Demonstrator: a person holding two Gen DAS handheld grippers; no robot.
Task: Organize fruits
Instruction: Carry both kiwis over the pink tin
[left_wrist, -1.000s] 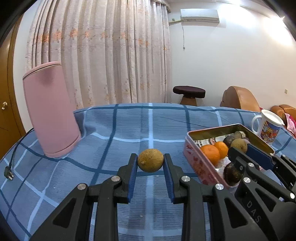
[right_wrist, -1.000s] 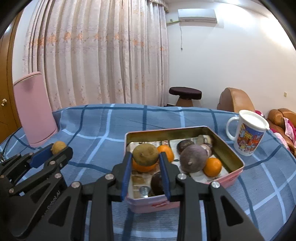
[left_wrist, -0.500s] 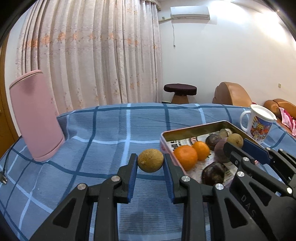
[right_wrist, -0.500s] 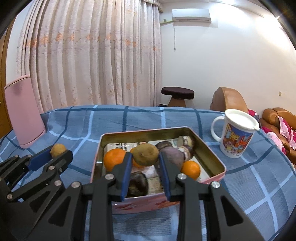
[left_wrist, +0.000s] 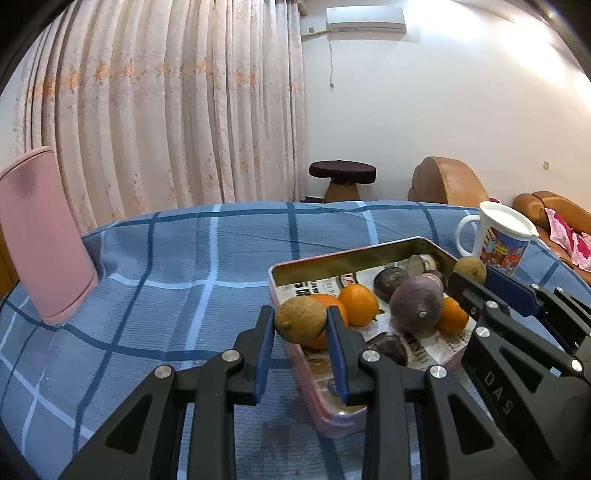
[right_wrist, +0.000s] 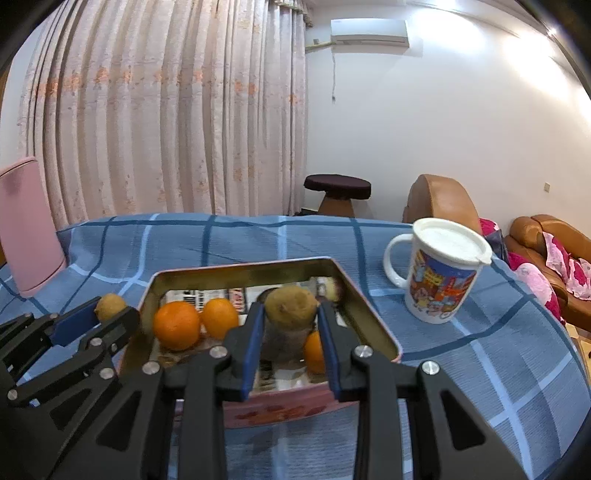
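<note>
Two grippers each carry a fruit toward the same pink tin (left_wrist: 295, 365) on the blue checked tabletop (left_wrist: 184, 258). A second ago the tin sat well off to the right of the left gripper (left_wrist: 301, 328); now its near-left corner lies directly under that gripper's tips, so both hands have swept sideways across the cloth. By my reading the carrying leg is nearly over and the drop comes next.

The left gripper is clamped on a yellow-brown lemon-like fruit (left_wrist: 301, 319), held over the tin's near-left rim beside two oranges (left_wrist: 358, 304). Its long axis runs across the jaws, left to right, roughly level, with a small nub facing the camera low on the left.

The right gripper (right_wrist: 291, 325) is likewise closed on a fuzzy brown kiwi-like fruit (right_wrist: 291, 302), hanging over the far-right part of the tin, above a large purple fruit (left_wrist: 417, 304) and a third orange. Its longer side also lies crosswise between the pads.

A lidded mug (right_wrist: 439, 273) stands right of the tin, a pink container (left_wrist: 44, 236) far left.
</note>
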